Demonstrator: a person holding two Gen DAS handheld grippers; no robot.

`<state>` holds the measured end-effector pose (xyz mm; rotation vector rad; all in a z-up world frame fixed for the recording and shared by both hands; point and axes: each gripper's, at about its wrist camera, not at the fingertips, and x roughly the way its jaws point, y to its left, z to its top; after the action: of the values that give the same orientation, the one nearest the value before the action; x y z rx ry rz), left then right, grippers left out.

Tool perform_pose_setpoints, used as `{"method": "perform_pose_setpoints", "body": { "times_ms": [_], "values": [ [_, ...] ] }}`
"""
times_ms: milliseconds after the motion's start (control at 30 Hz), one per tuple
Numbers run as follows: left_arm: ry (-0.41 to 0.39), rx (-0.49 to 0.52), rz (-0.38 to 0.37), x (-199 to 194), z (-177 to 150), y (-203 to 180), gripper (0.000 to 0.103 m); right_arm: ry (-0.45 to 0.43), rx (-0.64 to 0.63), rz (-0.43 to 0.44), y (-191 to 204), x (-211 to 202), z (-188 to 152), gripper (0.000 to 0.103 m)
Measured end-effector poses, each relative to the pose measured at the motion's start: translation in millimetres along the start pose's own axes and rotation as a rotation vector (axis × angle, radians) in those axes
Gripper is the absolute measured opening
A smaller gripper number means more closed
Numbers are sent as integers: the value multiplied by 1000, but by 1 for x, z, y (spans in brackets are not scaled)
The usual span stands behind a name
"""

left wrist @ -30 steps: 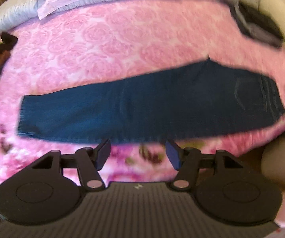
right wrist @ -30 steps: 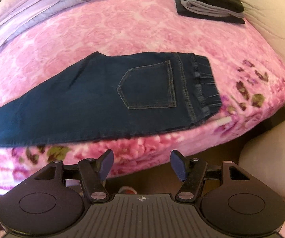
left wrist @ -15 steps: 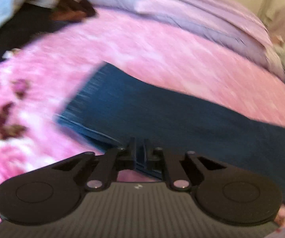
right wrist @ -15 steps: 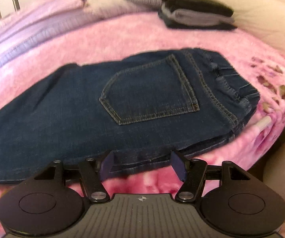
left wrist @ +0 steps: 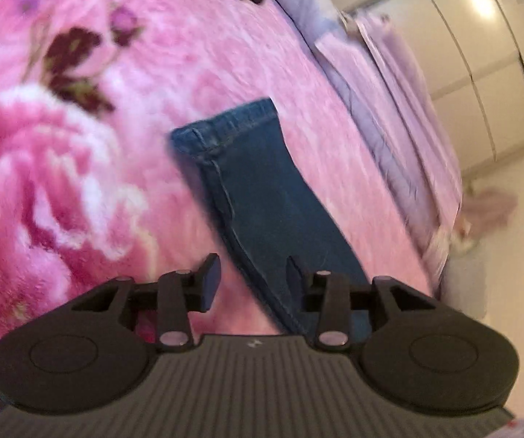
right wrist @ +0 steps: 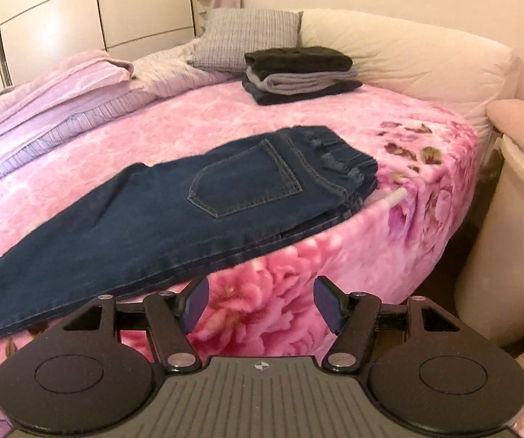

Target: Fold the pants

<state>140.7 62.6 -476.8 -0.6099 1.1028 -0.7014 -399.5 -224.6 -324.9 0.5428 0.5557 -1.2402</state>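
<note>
Risk: our left claw [left wrist: 250, 280], jaws just reopened astride dark blue denim pants [left wrist: 262, 197] | right claw [right wrist: 260, 304] released | uneven fold if hem slips.

Denim pants [right wrist: 174, 215], fuzzy plush blanket [right wrist: 298, 292].

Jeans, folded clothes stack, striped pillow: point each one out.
jeans [right wrist: 145, 226], right wrist view, on the thigh panel left of the back pocket.
folded clothes stack [right wrist: 298, 73], right wrist view, on the grey middle layer.
striped pillow [right wrist: 247, 36], right wrist view, on its front face.
</note>
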Motion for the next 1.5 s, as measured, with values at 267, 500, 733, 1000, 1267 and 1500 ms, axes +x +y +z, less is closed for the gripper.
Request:
{"method": "perform_pose_setpoints", "body": {
  "times_ms": [267,500,733,1000,1267,1500],
  "values": [
    [-150,-125,-2,20,-16,-4,34,32,-21,74,16,33,8,61],
    [-187,4,125,30,-17,-16,4,41,-4,70,13,65,20,61],
    [-313,658,274,23,-48,-119,3,2,60,30,-27,69,32,61],
    [-322,1492,10,36,-192,-268,3,-78,177,-12,-81,70,51,61],
    [76,1712,-81,128,-337,-245,7,-46,227,3,-103,77,47,61],
    [210,1394,-192,89,-267,-264,26,-22,274,378,-56,85,50,61]
  ]
}}
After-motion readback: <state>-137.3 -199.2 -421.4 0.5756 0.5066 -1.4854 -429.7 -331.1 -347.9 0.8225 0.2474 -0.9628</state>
